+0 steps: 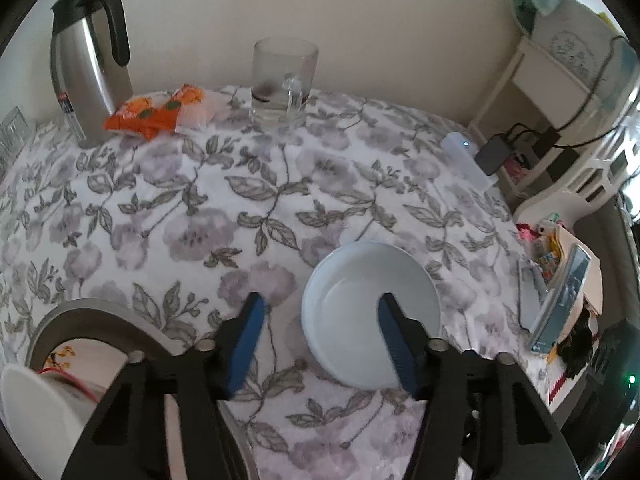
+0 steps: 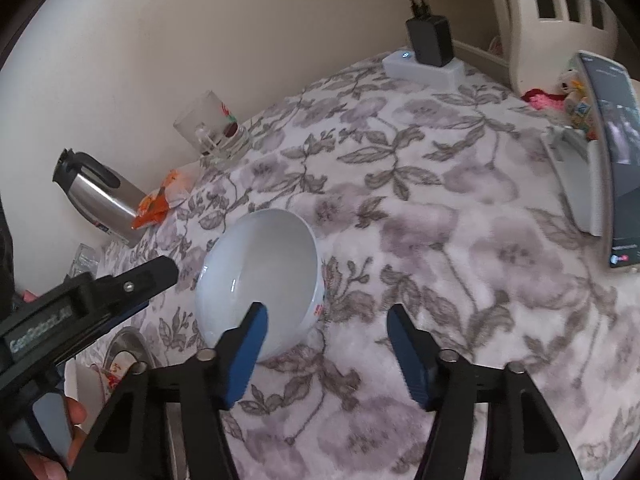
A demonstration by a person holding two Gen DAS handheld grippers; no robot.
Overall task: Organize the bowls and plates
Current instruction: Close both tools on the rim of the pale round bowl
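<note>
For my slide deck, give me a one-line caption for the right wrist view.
Right gripper with open jaws straddling the near rim of a white bowl on a floral tablecloth.

Bowl (image 1: 370, 312) on table (image 1: 200, 208), mug (image 1: 282, 80) behind.

My work surface was a table (image 1: 280, 184) covered by a floral cloth. Directly on it stood a white bowl (image 1: 370, 312), empty and upright. Along the wall edge stood a steel thermal carafe (image 1: 86, 72), an orange snack packet (image 1: 154, 114) just beside it, and a glass mug (image 1: 282, 80). A white power bank (image 2: 424, 70) lay at the far corner, a black adapter (image 2: 430, 38) on it.
</note>
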